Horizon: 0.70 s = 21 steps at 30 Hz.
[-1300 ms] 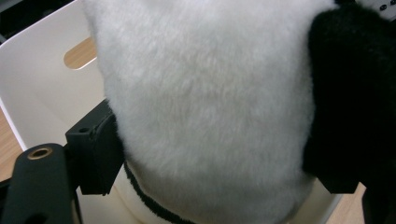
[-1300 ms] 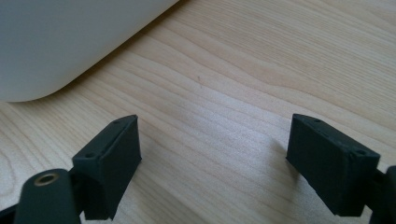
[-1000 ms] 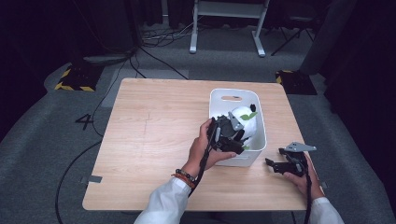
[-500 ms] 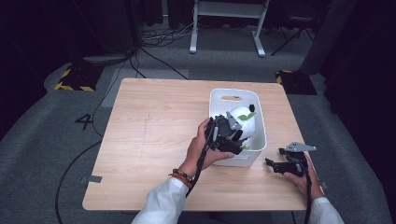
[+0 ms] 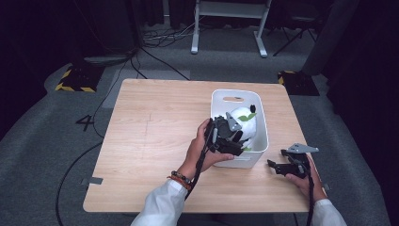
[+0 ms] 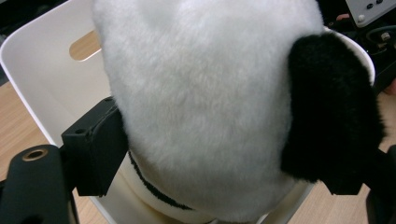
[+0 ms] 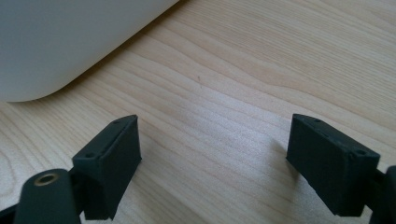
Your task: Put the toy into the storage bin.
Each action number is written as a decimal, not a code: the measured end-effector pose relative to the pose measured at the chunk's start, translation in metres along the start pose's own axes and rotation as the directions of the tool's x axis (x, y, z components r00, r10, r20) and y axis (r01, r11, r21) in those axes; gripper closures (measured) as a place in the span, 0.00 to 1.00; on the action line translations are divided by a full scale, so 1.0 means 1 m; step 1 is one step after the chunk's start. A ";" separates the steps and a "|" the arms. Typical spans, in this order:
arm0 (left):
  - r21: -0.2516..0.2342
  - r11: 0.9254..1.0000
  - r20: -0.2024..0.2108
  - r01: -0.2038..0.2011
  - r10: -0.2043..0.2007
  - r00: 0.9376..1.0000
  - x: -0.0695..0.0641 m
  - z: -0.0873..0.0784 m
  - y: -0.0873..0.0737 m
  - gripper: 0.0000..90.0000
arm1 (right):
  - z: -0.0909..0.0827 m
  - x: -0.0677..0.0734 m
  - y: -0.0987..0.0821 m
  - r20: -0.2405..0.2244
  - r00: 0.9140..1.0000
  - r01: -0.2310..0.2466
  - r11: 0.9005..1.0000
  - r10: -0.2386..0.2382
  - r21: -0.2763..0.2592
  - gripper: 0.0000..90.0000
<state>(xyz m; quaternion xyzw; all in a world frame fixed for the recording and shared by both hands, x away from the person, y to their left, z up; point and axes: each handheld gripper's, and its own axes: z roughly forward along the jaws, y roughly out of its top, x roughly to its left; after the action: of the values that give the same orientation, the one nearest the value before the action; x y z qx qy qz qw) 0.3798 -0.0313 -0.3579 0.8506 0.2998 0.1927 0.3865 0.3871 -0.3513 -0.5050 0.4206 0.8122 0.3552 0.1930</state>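
Note:
A white plush toy (image 5: 245, 118) with black patches and a green leaf sits in the white bin (image 5: 221, 96) at the table's right half. My left gripper (image 5: 236, 138) reaches over the bin's near wall. In the left gripper view its jaws press into both sides of the plush toy (image 6: 205, 93), one pad (image 6: 95, 149) against the white fur and the other under a black furry part (image 6: 331, 107). My right gripper (image 5: 276, 158) rests low on the table to the right of the bin, jaws wide apart over bare wood (image 7: 217, 154) with nothing between them.
The bin's rounded white wall (image 7: 56, 42) lies close ahead and to the left of my right gripper. The wooden table (image 5: 150, 122) stretches bare to the left of the bin. Beyond the table are dark floor, cables and a metal stand (image 5: 228, 9).

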 end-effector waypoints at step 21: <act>-0.099 0.995 -0.014 0.004 -0.005 1.000 0.013 -0.035 -0.009 0.20 | 0.000 0.000 0.000 0.000 1.000 0.000 1.000 0.000 0.000 0.19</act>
<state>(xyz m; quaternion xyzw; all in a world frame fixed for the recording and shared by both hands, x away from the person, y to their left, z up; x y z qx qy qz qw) 0.3663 0.0009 -0.3419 0.8284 0.2947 0.2123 0.4263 0.3871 -0.3513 -0.5050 0.4206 0.8122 0.3551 0.1930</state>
